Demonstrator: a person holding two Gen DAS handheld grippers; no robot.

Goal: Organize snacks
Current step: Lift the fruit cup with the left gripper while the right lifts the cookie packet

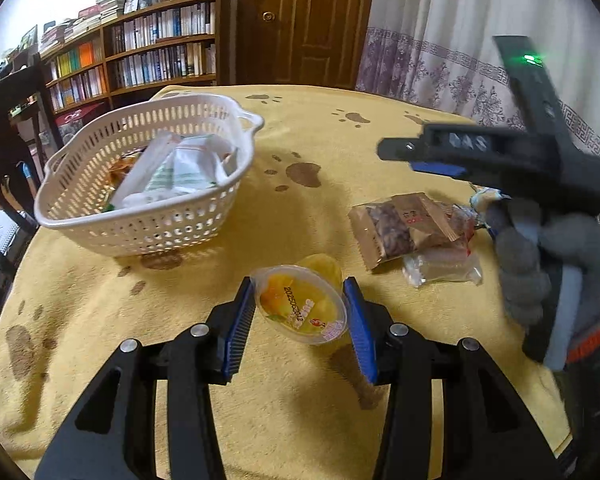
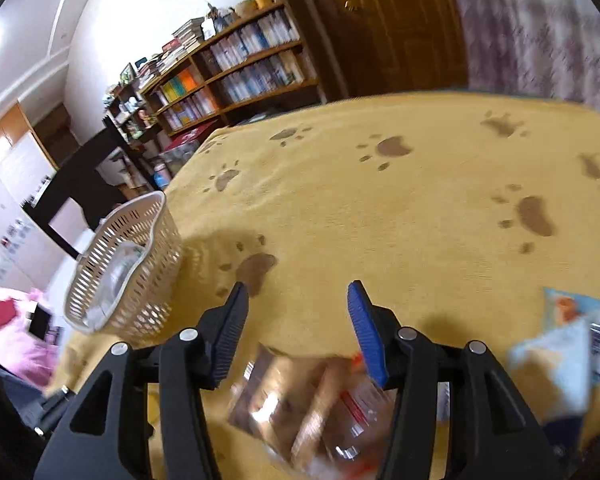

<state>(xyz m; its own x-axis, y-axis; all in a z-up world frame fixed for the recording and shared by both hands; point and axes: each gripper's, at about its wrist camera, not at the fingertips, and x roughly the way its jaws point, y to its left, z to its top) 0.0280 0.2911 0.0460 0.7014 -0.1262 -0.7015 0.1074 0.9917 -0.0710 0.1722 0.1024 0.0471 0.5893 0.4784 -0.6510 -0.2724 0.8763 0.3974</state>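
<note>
Two tongs in view over a worktop (image 1: 284, 216) draped in a yellow cloth with brown paw prints. Far left: white perforated basket (image 1: 148, 176), already holding several crinkled packets, white and green ones on top. It sits well apart from the loose snacks. Centre, left wrist view: left tongs (image 1: 300, 312) with blue ribbed pads either side of a clear jelly cup (image 1: 300, 304) of yellow fruit, tilted so its printed lid faces the camera. Both pads sit against the cup's rim; the tongs hold it, narrowly spread. Right of the cup, lying flat on the cloth: a brown nut packet (image 1: 396, 228), with a clear wrapped snack (image 1: 444, 268) touching its near edge and partly under it. Farther right: a grey-gloved hand (image 1: 556, 264) gripping the handle of the right tongs (image 2: 296, 292), blurred. Right wrist view: these tongs stand wide with nothing between the pads, only bare cloth. The brown packet lies below them, smeared by motion, near the right finger's base. A pale blue packet (image 2: 568, 328) lies at far right.
</note>
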